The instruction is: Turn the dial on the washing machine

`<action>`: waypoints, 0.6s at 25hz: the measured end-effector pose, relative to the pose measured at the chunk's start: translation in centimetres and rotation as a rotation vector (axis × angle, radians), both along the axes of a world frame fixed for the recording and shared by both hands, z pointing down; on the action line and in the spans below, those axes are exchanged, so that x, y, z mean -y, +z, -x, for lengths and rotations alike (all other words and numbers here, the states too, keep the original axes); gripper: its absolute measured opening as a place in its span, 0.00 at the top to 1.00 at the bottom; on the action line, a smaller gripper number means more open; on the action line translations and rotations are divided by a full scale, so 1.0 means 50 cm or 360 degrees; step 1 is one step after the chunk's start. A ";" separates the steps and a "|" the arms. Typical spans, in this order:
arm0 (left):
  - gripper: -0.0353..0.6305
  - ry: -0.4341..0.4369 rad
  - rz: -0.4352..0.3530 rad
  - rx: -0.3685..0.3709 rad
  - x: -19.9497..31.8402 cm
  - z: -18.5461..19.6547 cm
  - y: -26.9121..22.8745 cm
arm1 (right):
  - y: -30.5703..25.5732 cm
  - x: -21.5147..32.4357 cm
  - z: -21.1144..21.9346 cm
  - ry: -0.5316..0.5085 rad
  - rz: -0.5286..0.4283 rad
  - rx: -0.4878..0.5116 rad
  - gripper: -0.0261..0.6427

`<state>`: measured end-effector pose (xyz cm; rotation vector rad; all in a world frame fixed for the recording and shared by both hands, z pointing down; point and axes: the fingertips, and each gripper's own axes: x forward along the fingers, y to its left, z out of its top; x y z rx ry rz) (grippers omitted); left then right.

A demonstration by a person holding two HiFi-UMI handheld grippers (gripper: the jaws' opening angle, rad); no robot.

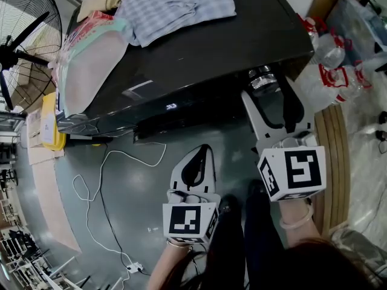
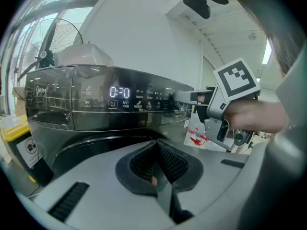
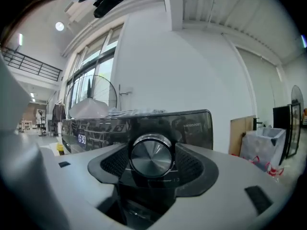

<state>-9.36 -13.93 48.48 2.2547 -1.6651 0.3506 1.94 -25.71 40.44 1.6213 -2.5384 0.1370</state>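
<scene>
Left gripper view: your washing machine (image 2: 62, 143) has its control panel (image 2: 96, 116) lit. The display (image 2: 119, 91) reads "0:30" in white digits. "UV" is printed left of the digits, and a power symbol (image 2: 112, 104) sits just below them. The panel's left end carries the brand "Midea". The small labels (image 2: 151, 105) to the right are too fine to read.

Right gripper view: "0:30" glows at the panel's left. The print at upper right is illegible.

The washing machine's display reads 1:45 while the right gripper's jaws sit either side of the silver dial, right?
Not quite: the display reads 0:30, as the left gripper view shows. The right gripper does have its jaws either side of the silver dial.
</scene>
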 end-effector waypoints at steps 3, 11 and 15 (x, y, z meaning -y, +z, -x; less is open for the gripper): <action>0.92 0.0013 0.0004 -0.0001 -0.001 -0.005 0.003 | 0.001 0.001 -0.005 0.0020 -0.0001 -0.0008 0.52; 0.92 0.0024 0.0018 -0.0013 0.001 -0.006 0.007 | 0.002 0.003 -0.017 0.0049 0.0117 0.0330 0.52; 0.92 0.0008 0.0013 -0.0016 0.005 -0.003 0.008 | 0.005 0.005 -0.021 0.0078 0.0181 0.0504 0.52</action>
